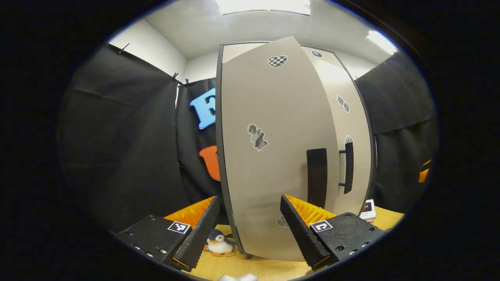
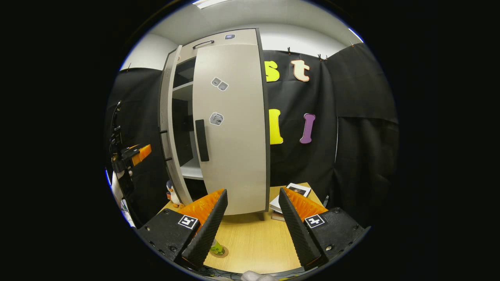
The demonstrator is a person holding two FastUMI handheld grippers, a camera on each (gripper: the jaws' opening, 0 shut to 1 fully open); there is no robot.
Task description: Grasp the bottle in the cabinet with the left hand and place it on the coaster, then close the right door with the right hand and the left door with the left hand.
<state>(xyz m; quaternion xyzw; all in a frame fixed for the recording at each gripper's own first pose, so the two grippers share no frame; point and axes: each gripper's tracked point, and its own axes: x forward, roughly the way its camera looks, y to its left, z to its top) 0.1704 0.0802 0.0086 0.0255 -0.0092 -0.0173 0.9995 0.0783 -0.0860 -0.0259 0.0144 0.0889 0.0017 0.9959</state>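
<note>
- The bottle (image 2: 217,247) stands on the coaster (image 2: 221,253) at about seven o'clock in the right gripper view, half hidden behind that gripper's finger; judging by that, the placing step is done.
- The right door (image 2: 230,128) looks shut, flush with the cabinet front, so the left door (image 1: 273,156) is what remains.
- The left door hangs partly open, shelves showing in the gap at ten o'clock in the right gripper view.
- The left gripper (image 1: 248,230) faces the left door's outer face close up, fingers spread wide and holding nothing, likely set to push it closed.
- The right gripper (image 2: 250,222) hovers back over the table (image 2: 254,242), fingers wide apart and empty, clear of the swing.
- A toy penguin (image 1: 219,244) sits just beside the door's lower edge at seven o'clock; the sweep goes away from it.
</note>
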